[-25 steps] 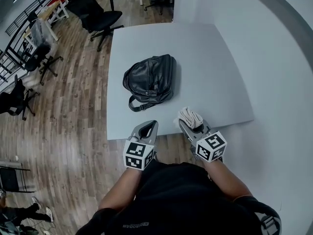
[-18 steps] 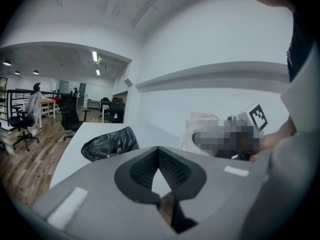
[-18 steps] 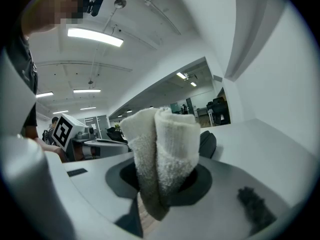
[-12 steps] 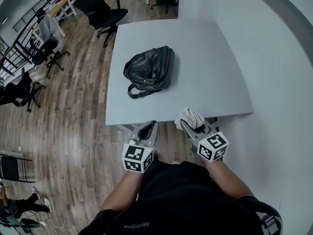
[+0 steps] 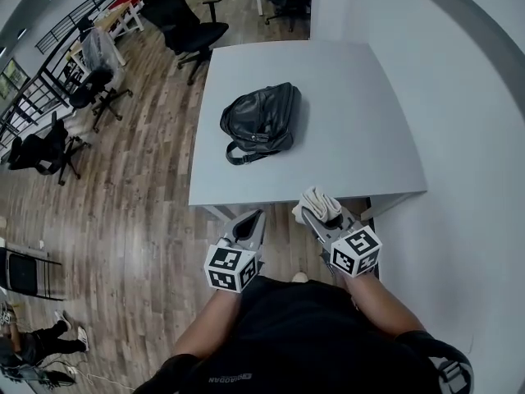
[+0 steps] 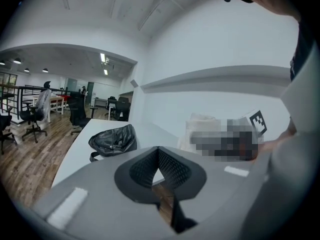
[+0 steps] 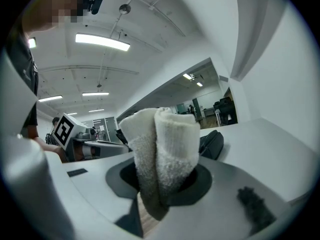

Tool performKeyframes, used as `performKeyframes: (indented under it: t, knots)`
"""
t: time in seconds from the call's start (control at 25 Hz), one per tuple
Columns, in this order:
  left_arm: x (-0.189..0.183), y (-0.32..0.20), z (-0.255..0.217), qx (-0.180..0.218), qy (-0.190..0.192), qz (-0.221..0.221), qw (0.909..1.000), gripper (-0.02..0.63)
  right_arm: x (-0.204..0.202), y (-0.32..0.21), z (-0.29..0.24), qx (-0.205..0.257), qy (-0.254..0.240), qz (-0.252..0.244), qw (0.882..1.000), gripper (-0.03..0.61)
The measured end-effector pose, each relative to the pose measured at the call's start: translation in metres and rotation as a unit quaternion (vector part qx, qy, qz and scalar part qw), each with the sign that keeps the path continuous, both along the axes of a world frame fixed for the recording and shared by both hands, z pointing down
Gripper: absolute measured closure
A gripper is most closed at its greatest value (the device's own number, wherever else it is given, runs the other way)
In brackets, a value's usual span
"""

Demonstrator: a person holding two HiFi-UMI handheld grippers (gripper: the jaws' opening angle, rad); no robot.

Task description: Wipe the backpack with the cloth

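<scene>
A black leather backpack (image 5: 262, 120) lies flat on the white table (image 5: 344, 138), left of its middle, with a strap trailing toward the near edge. My right gripper (image 5: 318, 213) is shut on a folded white cloth (image 5: 320, 201) that stands up out of its jaws, just off the table's near edge. My left gripper (image 5: 255, 215) hangs beside it over the floor, shut and with nothing in it. In the left gripper view the backpack (image 6: 114, 140) lies ahead beyond the closed jaws of the left gripper (image 6: 158, 150). In the right gripper view the cloth (image 7: 167, 134) hides most of the backpack (image 7: 212, 143).
Wood floor (image 5: 139, 203) lies to the left of the table and under both grippers. Black office chairs (image 5: 184, 23) stand beyond the table's far left corner, more (image 5: 82, 97) further left. A white wall (image 5: 467, 138) runs along the table's right side.
Both grippers have drawn back from over the table's near edge and now hang over the floor in front of it. The cloth stays held; the backpack has not moved.
</scene>
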State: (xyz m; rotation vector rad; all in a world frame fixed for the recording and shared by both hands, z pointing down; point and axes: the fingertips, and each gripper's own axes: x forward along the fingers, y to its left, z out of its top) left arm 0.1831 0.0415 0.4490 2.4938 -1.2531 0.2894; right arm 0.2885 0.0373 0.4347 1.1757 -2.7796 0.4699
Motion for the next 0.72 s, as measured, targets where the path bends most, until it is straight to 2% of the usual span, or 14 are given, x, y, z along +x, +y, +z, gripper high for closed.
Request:
performKeyframes:
  t: [0.24, 0.44, 0.72]
  knots:
    - [-0.021, 0.005, -0.013, 0.011, 0.0, 0.019, 0.9998, 0.607, -0.026, 0.008, -0.009, 0.001, -0.001, 0.007, 1.0, 0.471]
    - [-0.058, 0.003, -0.026, 0.034, -0.007, 0.024, 0.9991, 0.607, -0.062, 0.011, -0.008, -0.002, 0.004, 0.011, 1.0, 0.471]
    - [-0.096, 0.002, -0.026, 0.032, -0.004, 0.029, 0.9991, 0.607, -0.098, 0.012, -0.015, 0.003, 0.021, 0.016, 1.0, 0.471]
